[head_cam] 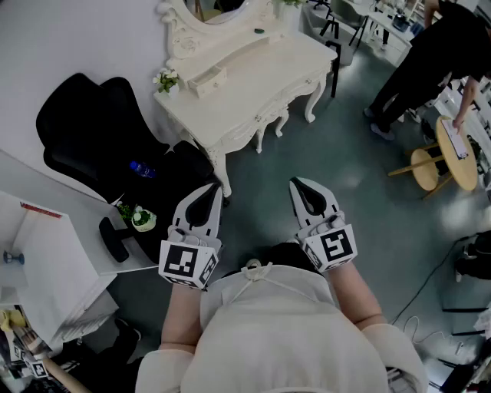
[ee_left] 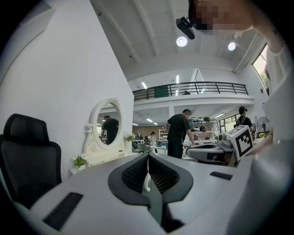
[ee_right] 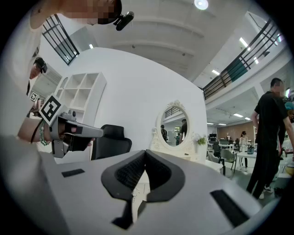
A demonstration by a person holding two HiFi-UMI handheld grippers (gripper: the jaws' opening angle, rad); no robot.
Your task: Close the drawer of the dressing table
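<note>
Though cropped at top, dressing table mirror (head_cam: 219, 8).

White dressing table (head_cam: 268, 77) carries a small plant (head_cam: 166, 80) and mirror (head_cam: 217, 9).

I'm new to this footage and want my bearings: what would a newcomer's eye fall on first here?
The ornate white dressing table with its oval mirror stands out at the top of the head view, and a small drawer on its top seems to be pulled out. Nearer the camera, the left claw and the right claw point toward it, both shut and empty. A black chair sits at the left.
</note>
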